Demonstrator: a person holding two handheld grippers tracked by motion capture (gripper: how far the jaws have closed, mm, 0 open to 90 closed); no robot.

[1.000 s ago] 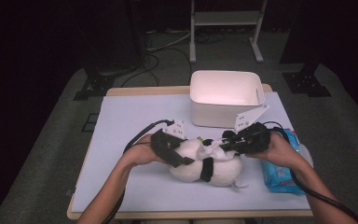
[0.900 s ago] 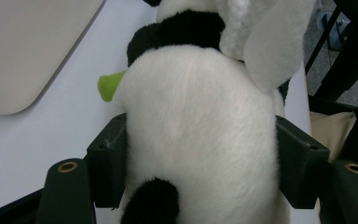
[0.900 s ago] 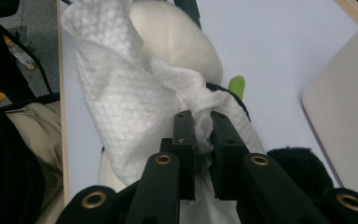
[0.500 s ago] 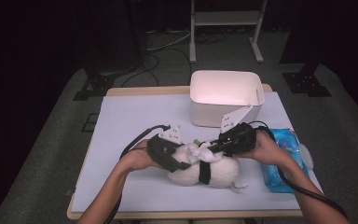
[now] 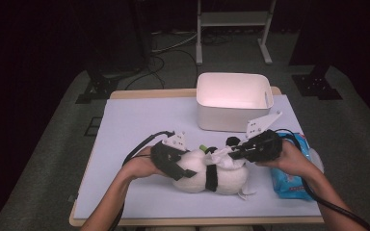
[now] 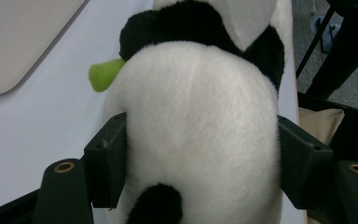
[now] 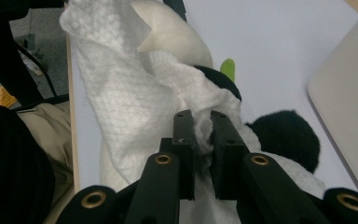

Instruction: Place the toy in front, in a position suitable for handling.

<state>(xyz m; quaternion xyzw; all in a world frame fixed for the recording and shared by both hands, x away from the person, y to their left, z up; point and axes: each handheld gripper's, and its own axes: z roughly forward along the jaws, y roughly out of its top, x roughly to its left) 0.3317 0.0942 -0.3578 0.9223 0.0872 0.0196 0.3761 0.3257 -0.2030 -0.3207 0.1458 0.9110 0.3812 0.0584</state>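
Observation:
A black and white panda plush lies on its side on the pale table cover. My left gripper is shut on its white body, a pad pressed into each flank of the panda. A green piece sticks out near the plush's black band. My right gripper is shut on a bunched white wipe, which drapes over the top of the plush. In the right gripper view the jaws pinch a fold of the wipe just above a black ear.
A white plastic bin stands at the back, right of the middle. A blue pack of wipes lies under my right hand near the table's right edge. Both forearms come in from the front edge.
My right gripper slid left across the panda with the wipe, then came back to the right. The left gripper has kept its hold and place.

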